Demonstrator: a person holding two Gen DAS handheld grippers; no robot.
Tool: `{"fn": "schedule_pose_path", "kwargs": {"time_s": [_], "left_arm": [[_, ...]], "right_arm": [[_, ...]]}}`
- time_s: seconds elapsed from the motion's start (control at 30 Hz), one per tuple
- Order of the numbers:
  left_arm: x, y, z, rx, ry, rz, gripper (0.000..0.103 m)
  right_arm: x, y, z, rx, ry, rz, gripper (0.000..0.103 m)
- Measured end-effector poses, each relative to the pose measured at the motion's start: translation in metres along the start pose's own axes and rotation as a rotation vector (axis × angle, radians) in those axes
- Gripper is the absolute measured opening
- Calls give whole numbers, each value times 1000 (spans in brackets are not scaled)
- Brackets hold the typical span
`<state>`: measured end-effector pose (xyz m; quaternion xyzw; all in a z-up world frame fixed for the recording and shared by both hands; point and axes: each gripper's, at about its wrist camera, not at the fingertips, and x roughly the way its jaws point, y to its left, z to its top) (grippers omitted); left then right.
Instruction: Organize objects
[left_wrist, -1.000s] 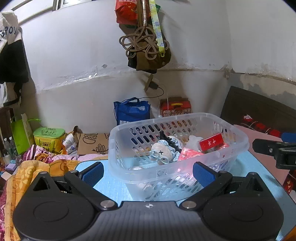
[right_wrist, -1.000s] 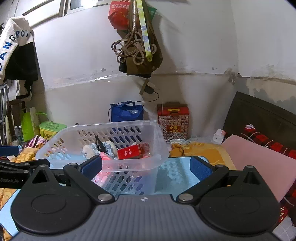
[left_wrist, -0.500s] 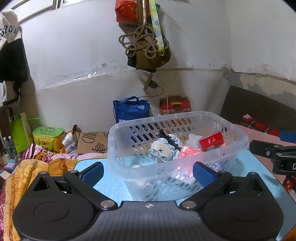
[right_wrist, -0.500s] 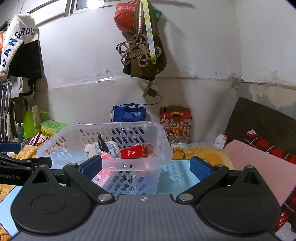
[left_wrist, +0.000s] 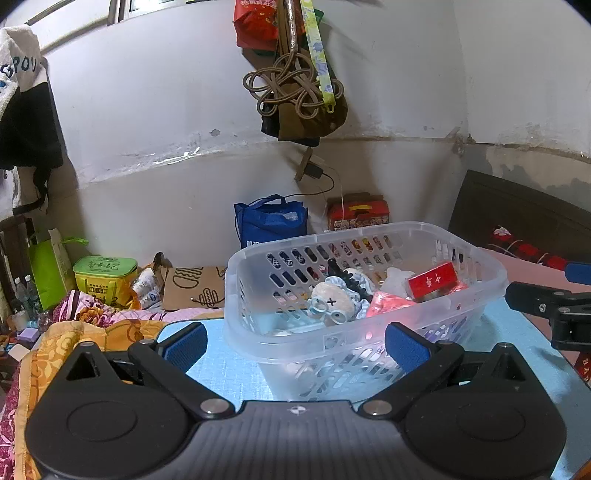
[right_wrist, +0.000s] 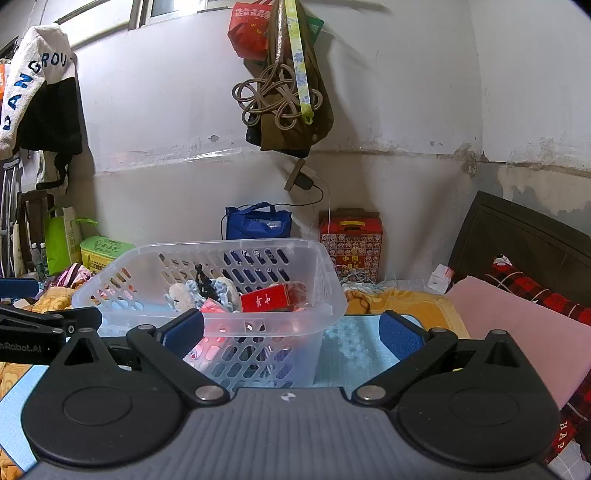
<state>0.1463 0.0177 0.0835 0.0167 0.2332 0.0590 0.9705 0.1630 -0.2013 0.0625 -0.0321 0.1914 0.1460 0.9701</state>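
A clear plastic basket with rounded corners and slotted, perforated walls sits on a pale blue, finely gridded mat that covers the counter. Inside it lie a glossy red rectangular box with white characters, a soft cream plush toy with pale blue frills, a spiky black plastic hair clip and a crinkled pink translucent packet, all heaped toward the middle and right of the basket. The left tongs hang just in front of the basket's near wall, their blue ribbed pads spread wide and gripping nothing. The right tongs hover at the basket's right near corner, likewise spread wide and empty; one blue pad overlaps the basket wall in the right wrist view, though I cannot tell whether it touches. Behind, against the scuffed white wall, stand a blue fabric tote bag and a red patterned cardboard carton.
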Motion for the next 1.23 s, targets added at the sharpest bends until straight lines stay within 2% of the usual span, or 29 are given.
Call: {"fn": "schedule_pose_path", "kwargs": {"time_s": [1.07,1.23], "left_arm": [[4,2,-4,-6,-14,-16,103],[1,0,-6,6,-47,35,103]], "right_arm": [[5,7,-2,-8,11,-7,103],[6,7,-2,-8,14,-11,103]]}}
